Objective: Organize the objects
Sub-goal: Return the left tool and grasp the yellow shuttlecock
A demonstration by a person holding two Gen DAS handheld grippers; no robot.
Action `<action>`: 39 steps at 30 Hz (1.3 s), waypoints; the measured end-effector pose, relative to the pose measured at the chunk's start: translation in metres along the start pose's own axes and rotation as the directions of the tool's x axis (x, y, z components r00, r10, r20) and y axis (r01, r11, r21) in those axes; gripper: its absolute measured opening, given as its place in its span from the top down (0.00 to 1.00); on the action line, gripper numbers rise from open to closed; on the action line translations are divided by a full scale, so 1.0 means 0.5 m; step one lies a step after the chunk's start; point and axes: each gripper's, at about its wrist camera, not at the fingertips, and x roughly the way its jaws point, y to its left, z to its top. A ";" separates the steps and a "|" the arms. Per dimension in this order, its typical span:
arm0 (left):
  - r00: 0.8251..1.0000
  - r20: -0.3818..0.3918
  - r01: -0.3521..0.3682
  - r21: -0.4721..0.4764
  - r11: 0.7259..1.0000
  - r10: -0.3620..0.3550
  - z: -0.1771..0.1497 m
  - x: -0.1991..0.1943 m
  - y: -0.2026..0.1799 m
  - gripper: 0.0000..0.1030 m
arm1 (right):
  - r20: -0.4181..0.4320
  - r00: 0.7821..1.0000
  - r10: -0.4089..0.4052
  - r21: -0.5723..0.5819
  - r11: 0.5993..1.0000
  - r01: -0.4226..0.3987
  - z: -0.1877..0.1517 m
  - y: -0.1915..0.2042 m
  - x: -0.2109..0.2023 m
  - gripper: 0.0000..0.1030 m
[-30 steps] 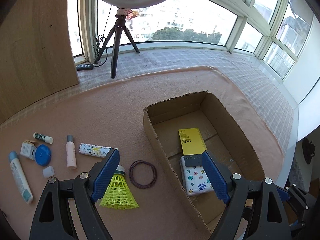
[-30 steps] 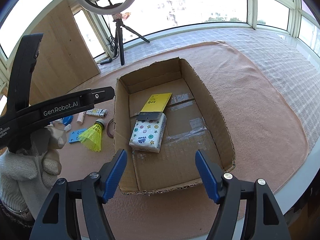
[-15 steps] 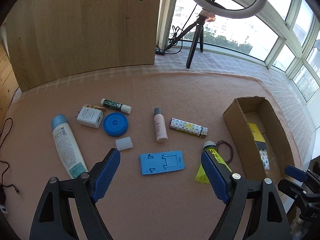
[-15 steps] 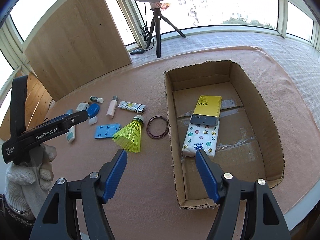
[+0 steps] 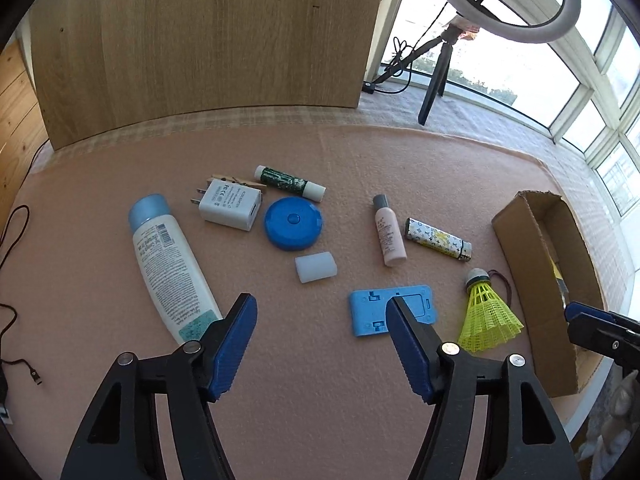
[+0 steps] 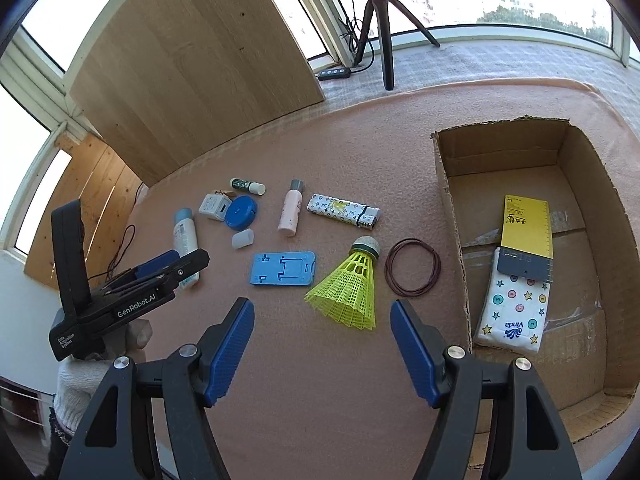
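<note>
Cardboard box sits at 3 o'clock; loose stuff's at 10. Your left gripper has just been narrowing, empty, probably for that blue phone stand. Right gripper gapes, empty.

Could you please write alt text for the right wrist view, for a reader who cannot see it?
The open right gripper hovers empty above a yellow shuttlecock on a pink mat. A cardboard box at right holds a tissue pack; small toiletries lie at left.

Home sunroom, bay windows, ring light, pink mat
</note>
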 end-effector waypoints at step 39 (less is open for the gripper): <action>0.960 -0.091 0.279 0.177 0.944 -0.267 -0.083 0.088 -0.234 0.98 | -0.175 0.984 -0.032 0.102 0.994 0.050 0.036 -0.031 0.136 0.72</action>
